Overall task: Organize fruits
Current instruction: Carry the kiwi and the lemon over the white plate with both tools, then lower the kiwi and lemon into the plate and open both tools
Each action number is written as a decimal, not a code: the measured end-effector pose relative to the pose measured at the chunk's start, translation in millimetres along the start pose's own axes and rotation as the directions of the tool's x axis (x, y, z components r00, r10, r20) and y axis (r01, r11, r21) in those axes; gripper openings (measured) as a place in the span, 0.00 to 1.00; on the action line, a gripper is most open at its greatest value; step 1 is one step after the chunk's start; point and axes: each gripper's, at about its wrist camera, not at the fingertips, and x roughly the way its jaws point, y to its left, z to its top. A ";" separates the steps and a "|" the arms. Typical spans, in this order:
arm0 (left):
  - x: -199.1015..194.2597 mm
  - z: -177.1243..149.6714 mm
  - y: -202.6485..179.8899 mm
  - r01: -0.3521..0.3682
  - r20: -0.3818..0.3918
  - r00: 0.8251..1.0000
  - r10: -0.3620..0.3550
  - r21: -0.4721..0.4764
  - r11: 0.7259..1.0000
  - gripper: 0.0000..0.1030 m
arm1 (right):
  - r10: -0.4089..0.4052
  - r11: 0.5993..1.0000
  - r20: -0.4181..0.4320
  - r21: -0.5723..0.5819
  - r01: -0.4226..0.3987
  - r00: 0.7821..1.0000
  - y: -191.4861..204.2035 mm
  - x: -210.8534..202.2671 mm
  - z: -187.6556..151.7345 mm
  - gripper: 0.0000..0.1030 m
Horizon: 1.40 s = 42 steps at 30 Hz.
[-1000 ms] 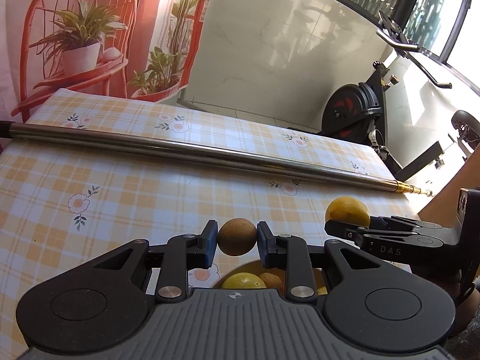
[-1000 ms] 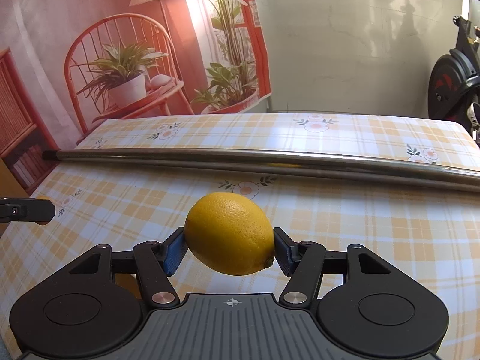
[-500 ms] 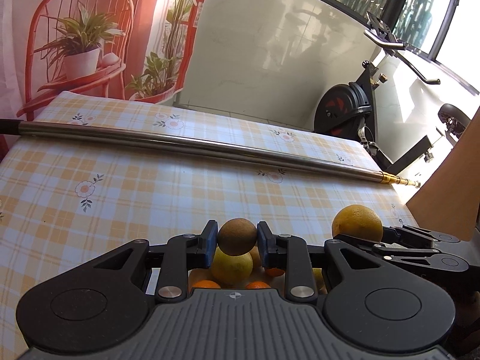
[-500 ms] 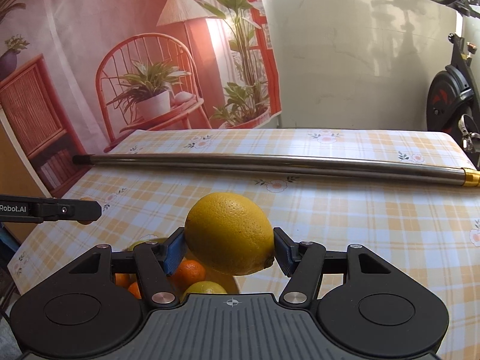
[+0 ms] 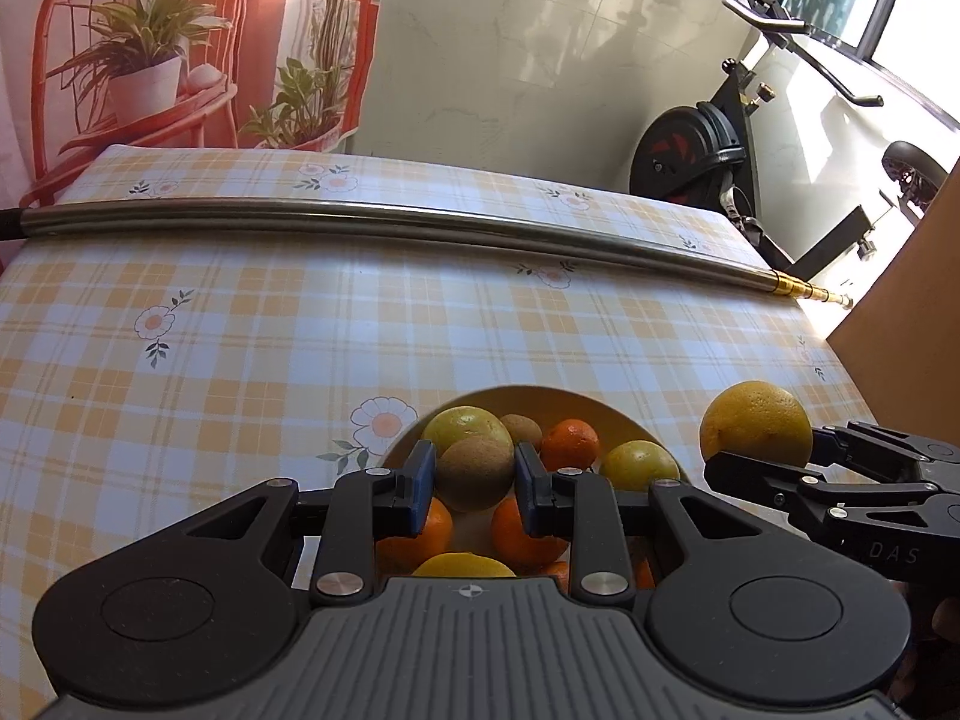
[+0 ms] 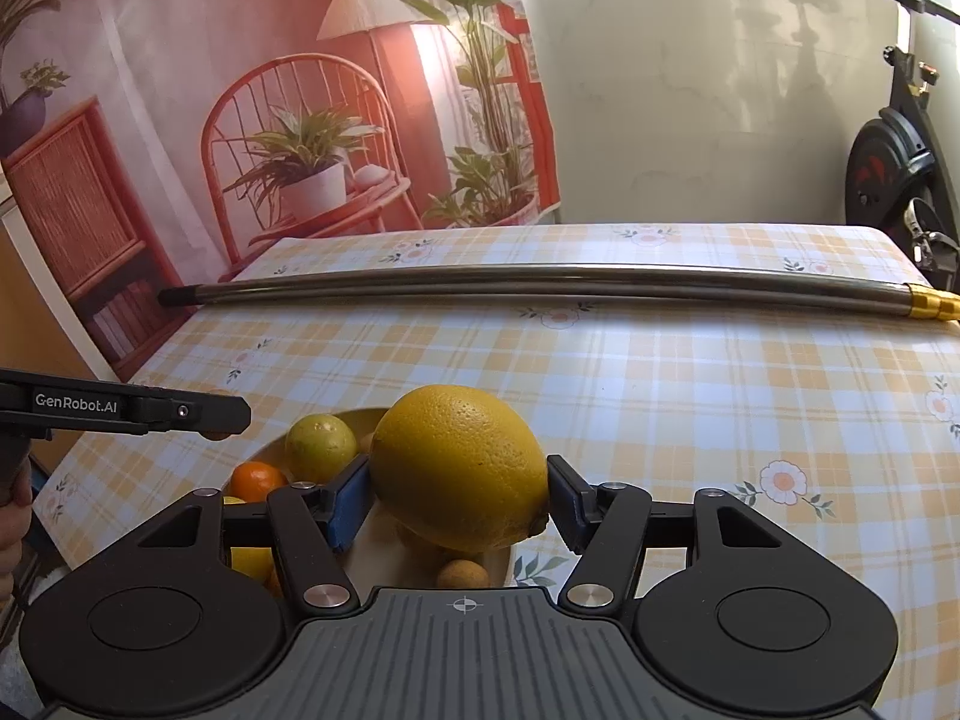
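Both grippers have been raised since the earlier frames, so the bowl (image 5: 606, 414) of fruit is now exposed beneath them. A brown kiwi (image 5: 474, 473) is clamped in the left gripper (image 5: 474, 483), held above the bowl. A large lemon (image 6: 459, 468) is pinched in the right gripper (image 6: 457, 501), over the bowl's right edge. A metal pole (image 5: 384, 227) lies across the checked tablecloth (image 5: 240, 324) behind.

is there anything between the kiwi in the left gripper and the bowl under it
Nothing separate blocks it. The left gripper holds the kiwi directly above the bowl, but the bowl already holds fruit: a mandarin and a lemon lie right beneath, so the kiwi would likely land on them.
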 end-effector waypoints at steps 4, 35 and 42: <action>7.9 -5.0 -4.6 -0.015 -0.022 1.000 0.016 0.054 0.998 0.29 | 0.001 1.000 -0.003 -0.004 -0.001 1.000 1.0 -0.7 -1.5 0.55; -32.8 -19.5 -3.7 -0.037 0.058 0.998 0.037 -0.014 0.999 0.40 | 0.030 0.999 -0.024 -0.023 -0.031 0.999 22.7 -13.2 -20.4 0.55; -47.2 -31.6 1.4 -0.041 0.091 0.995 0.044 -0.035 0.999 0.40 | 0.067 0.996 -0.070 -0.059 -0.072 0.995 45.2 -10.4 -37.7 0.55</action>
